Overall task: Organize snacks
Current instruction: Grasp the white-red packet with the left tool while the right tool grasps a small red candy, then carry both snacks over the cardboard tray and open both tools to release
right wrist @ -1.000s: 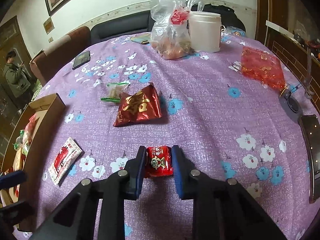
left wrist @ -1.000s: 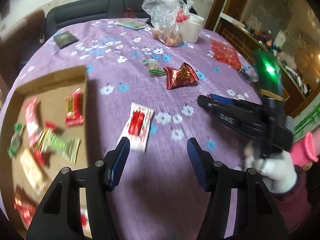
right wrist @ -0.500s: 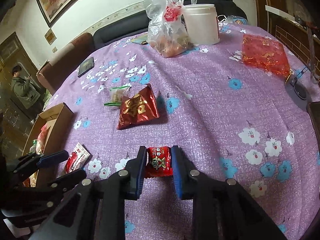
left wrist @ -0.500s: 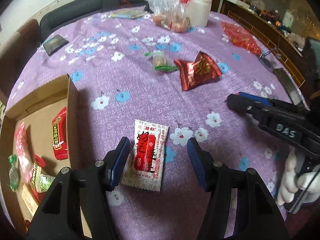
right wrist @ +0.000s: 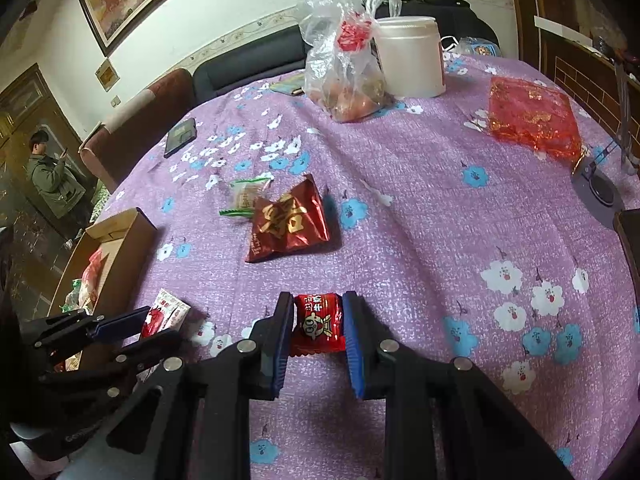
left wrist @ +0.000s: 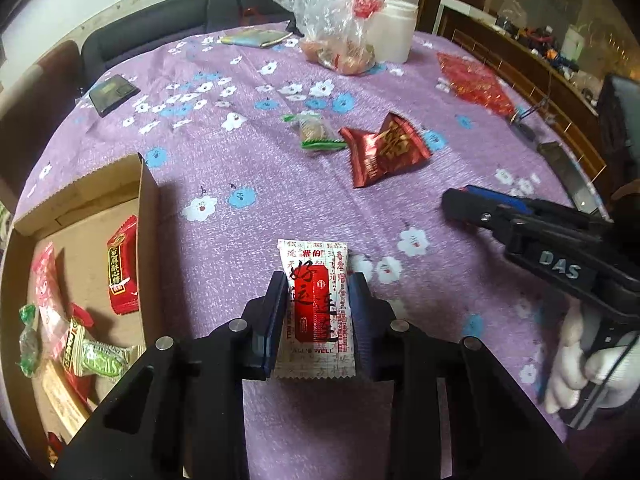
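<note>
On the purple flowered tablecloth lies a white and red snack packet [left wrist: 316,308]. My left gripper [left wrist: 319,284] straddles it, its jaws closing with the pads against the packet's long edges. The right wrist view shows that packet [right wrist: 164,312] in the left gripper [right wrist: 120,328] too. My right gripper [right wrist: 318,304] is shut on a small red candy [right wrist: 318,324] just above the cloth; it enters the left wrist view from the right [left wrist: 456,204]. A cardboard box [left wrist: 148,200] with several snacks stands to the left. A dark red pouch [left wrist: 384,152] and a green-edged clear packet [left wrist: 316,134] lie further back.
At the back stand a clear plastic bag of food [right wrist: 344,80] and a white tub [right wrist: 412,56]. A red mesh bag [right wrist: 532,120] lies at the far right and a dark phone [right wrist: 182,136] at the back left. A person [right wrist: 52,180] stands beyond the table's left edge.
My left gripper came down over the white and red packet and its jaws closed in from wide apart onto it. The right gripper kept its hold on the red candy.
</note>
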### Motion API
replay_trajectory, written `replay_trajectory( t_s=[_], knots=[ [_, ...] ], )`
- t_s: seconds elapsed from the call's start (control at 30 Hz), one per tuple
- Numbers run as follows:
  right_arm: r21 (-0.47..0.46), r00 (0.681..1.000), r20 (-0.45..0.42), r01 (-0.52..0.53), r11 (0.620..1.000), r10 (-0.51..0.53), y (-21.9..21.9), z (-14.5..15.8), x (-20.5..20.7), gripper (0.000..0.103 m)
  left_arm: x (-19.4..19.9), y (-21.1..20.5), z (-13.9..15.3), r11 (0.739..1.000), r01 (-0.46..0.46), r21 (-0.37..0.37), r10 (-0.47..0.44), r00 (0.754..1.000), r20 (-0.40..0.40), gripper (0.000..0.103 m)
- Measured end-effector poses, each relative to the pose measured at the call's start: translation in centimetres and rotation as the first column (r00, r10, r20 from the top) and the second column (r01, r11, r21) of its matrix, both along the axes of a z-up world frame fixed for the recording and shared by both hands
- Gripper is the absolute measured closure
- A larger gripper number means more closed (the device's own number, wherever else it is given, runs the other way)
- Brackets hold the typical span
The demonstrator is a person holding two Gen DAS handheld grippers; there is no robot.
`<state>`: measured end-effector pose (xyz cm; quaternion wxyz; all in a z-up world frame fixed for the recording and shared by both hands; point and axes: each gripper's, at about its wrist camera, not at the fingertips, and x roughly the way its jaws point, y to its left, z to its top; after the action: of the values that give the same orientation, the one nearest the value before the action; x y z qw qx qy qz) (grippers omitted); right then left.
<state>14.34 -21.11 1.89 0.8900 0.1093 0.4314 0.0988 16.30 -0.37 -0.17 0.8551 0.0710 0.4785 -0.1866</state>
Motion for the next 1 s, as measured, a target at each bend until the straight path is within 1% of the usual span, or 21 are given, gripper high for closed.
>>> replay_trajectory(
  t_s=[0.1,0.3,0.4,0.6,0.7,0.83,0.93,1.0],
  knots=[
    [0.014,1.000,0.023,-0.002,1.000,0.002,0.0,0.4,-0.3,0.076,-0.7,0.1,0.8,0.999,0.003,-0.040,-0.003,1.000,0.005,0.072],
    [0.043,0.994,0.107,-0.018,0.999,0.013,0.3,2.2,-1.3,0.076,-2.6,0.9,2.5,0.990,0.001,-0.139,0.001,1.000,0.014,0.072],
    [0.062,0.990,0.136,-0.033,0.998,0.024,0.5,2.8,-1.7,0.076,-3.4,1.7,3.3,0.983,-0.007,-0.186,0.010,1.000,0.016,0.072],
    [0.054,0.984,0.171,-0.060,0.997,0.050,1.5,3.5,-2.4,0.076,-5.3,4.2,4.8,0.962,-0.049,-0.270,0.059,0.998,0.030,0.072],
    [0.053,0.983,0.172,-0.076,0.996,0.066,2.0,3.4,-2.5,0.076,-6.5,5.8,5.2,0.955,-0.083,-0.285,0.098,0.994,0.040,0.072],
    [0.046,0.980,0.173,-0.104,0.993,0.095,2.9,3.3,-2.9,0.076,-7.8,8.5,5.1,0.949,-0.137,-0.284,0.156,0.987,0.047,0.072],
    [0.040,0.976,0.179,-0.133,0.990,0.124,3.9,3.3,-3.3,0.076,-8.6,10.7,4.9,0.942,-0.186,-0.278,0.207,0.977,0.049,0.072],
    [0.036,0.971,0.186,-0.162,0.986,0.153,4.8,3.4,-3.8,0.076,-9.0,12.6,4.7,0.933,-0.222,-0.283,0.245,0.969,0.045,0.072]
  ],
)
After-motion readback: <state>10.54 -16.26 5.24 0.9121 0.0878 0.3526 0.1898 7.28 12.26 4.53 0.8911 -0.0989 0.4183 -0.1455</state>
